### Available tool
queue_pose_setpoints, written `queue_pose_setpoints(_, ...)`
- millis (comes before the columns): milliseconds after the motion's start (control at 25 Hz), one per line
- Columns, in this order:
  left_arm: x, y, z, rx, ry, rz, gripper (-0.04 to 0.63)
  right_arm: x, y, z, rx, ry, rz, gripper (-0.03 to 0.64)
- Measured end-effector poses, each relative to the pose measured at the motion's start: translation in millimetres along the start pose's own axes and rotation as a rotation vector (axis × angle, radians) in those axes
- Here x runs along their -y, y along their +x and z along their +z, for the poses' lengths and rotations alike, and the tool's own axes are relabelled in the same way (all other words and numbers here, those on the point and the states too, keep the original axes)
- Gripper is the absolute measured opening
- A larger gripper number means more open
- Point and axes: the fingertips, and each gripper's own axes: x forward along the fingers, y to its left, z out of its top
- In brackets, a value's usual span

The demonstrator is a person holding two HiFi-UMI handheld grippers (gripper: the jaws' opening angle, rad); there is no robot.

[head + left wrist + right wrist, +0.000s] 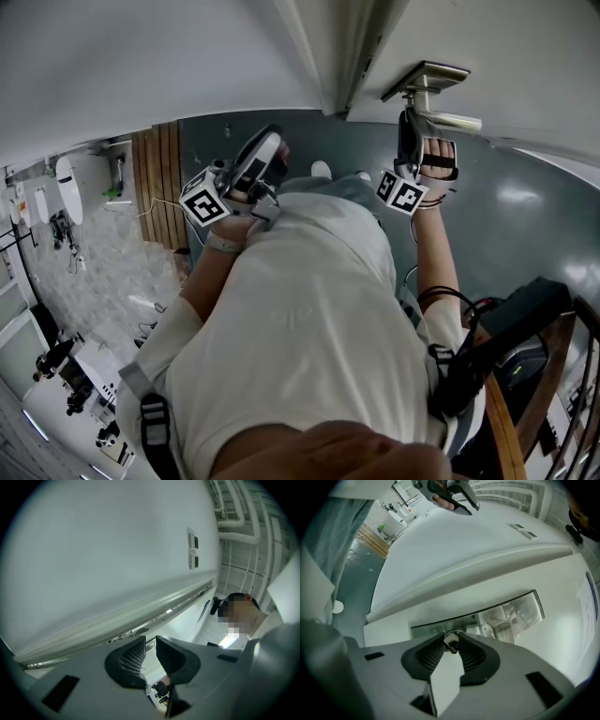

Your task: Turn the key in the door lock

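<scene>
The door [534, 47] stands at the upper right, with a metal lever handle [433, 79]. Just below that handle my right gripper [410, 131] points at the door. In the right gripper view it [451, 641] is shut on the small metal key [451, 643], which sits at the shiny lock plate [511, 616]. A white tag [446, 679] hangs from the key down between the jaws. My left gripper [262, 159] is held up away from the door. Seen from its own camera it [150, 644] is open, with nothing between its dark ribbed pads [132, 658].
The left gripper faces a white wall [103, 550] with two small switch panels [193, 551]. Another person [243, 613] stands at the right of that view. A wooden floor strip [159, 183] lies at the left, and black gear with a wooden rail [525, 319] at the lower right.
</scene>
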Motion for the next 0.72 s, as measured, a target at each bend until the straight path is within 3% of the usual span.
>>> queue_pose_setpoints(440,-1,-1,0,0.001,-0.005,0.004,0.055,5,-1,1,0.010,0.193,0.023,0.106)
queue_pose_setpoints(720,0,-1,1,0.007,-0.007,0.005,0.055,11,-2,2,0.028,0.390,0.060,0.106)
